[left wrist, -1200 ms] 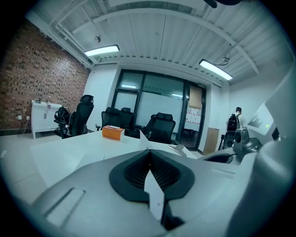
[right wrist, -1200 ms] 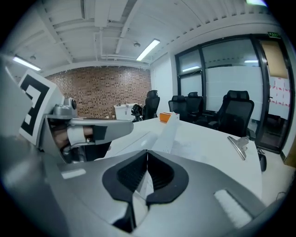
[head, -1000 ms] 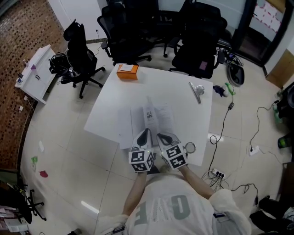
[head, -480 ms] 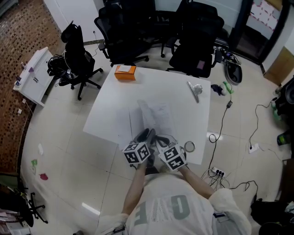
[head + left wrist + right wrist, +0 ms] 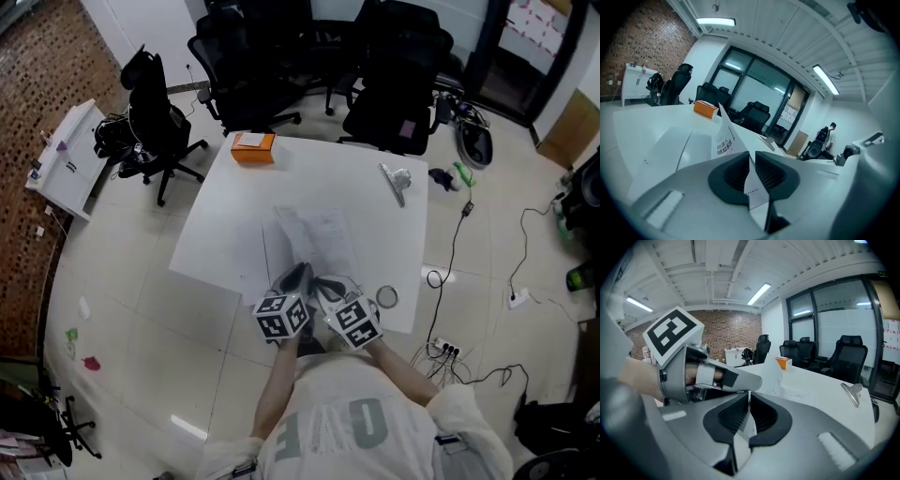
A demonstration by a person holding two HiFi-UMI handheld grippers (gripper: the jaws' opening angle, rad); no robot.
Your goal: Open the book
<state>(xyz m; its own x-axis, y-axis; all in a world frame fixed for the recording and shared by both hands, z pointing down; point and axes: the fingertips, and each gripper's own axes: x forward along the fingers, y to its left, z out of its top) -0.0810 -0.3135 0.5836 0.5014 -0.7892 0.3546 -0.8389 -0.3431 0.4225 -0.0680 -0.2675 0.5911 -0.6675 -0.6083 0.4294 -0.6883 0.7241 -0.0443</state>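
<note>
The book (image 5: 314, 239) lies on the counter (image 5: 225, 216), on my side of the orange box (image 5: 254, 146). My left hand-held gripper (image 5: 295, 278), jaws just closing, pinches a raised page (image 5: 752, 183). My right hand-held gripper (image 5: 330, 281), jaws just easing open, holds narrow on another sheet (image 5: 749, 425). I judge the opening begun; next I'd part the two gently.

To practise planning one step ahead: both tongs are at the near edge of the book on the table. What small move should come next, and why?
Probably swing the left tongs leftward, laying the raised page over. Their jaws have just been closing and pinch that page; the right tongs, jaws just opening slightly, have another sheet of the book between them.
</note>
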